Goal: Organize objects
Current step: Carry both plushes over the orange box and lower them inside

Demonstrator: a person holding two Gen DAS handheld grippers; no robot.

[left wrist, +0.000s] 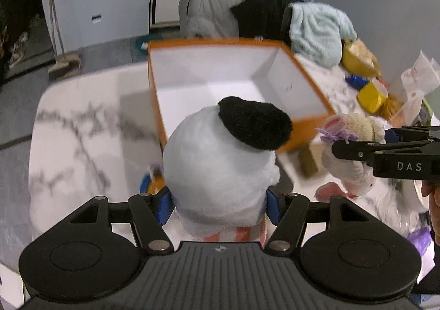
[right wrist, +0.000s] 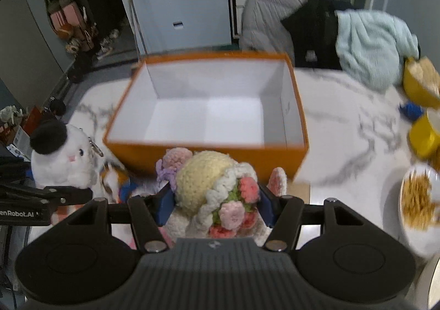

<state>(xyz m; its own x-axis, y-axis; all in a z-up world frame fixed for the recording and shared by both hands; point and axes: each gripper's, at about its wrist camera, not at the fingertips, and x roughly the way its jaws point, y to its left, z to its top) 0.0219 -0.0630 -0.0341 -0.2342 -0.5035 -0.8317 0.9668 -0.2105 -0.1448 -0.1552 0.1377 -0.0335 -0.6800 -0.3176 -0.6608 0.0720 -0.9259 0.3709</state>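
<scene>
Orange box at mid-surface, lid off, white inside, holding nothing yet. Both toys gripped and raised just in front of its near wall. Left gripper clamped on a white plush toy with one black ear, blue pads pressed into its sides, jaws fairly wide around the soft body. Right gripper closed on a crocheted doll with a cream head and pink flowers, pads squeezing both flanks. Likely the carrying step: toys picked up, not yet in the box. Next move: forward over the near rim, high enough to clear the wall, then down and release, one toy to each side to avoid a clash of grippers. Right of the box, yellow bowls with food and a white plate of noodles on the marble surface; keep clear of those. Small orange-and-white toy left lying below the near wall.
</scene>
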